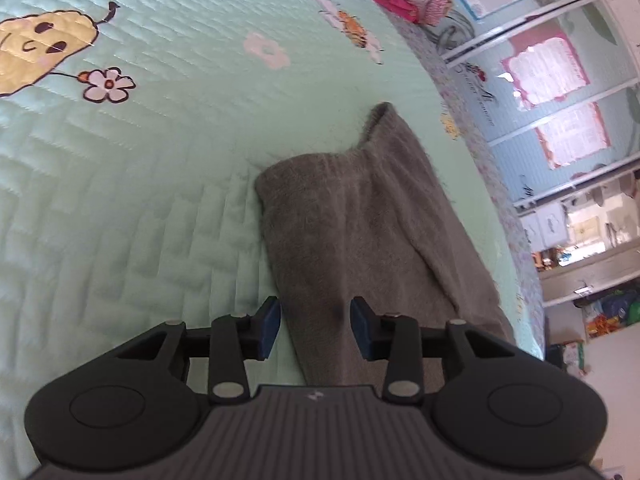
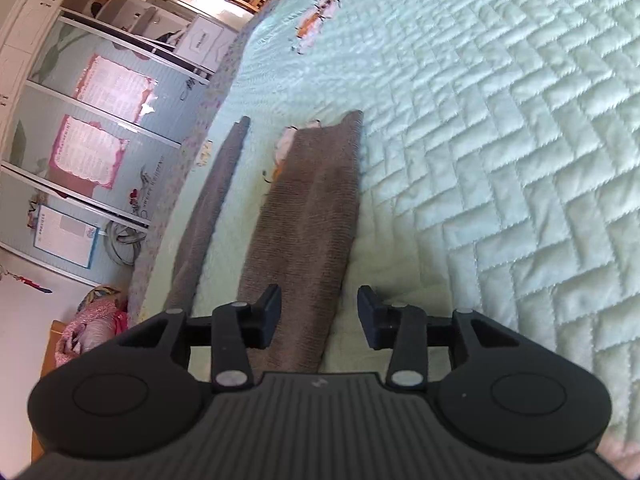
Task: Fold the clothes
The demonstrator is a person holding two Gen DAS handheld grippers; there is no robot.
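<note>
- Grey knitted garment (image 1: 360, 216) lies stretched out on the bed, running straight ahead of my left hand-held gripper (image 1: 315, 328); its near end passes under the gap between the fingers, slightly toward the right finger.
- Mint-green quilted bedspread (image 1: 140, 200) fills everything to the left of that hand-held gripper and beyond the garment, with a smiling yellow pear figure (image 1: 40, 48) and flower prints far off to the upper left.
- From my right wrist view, the same grey garment shows as a wide band (image 2: 312, 208) ahead of the right hand-held gripper (image 2: 319, 316), closer to its left finger, and a narrow strip (image 2: 208, 208) further left, bedspread showing between the two.
- Sliding wardrobe doors (image 2: 80, 120) with pink-framed posters stand beyond the bed edge, far left of my right hand-held gripper.
- My left hand-held gripper has its blue-padded fingers (image 1: 269, 328) spread apart, nothing pinched between them.
- My right hand-held gripper is likewise spread wide; whether either one touches the fabric, I cannot tell.
</note>
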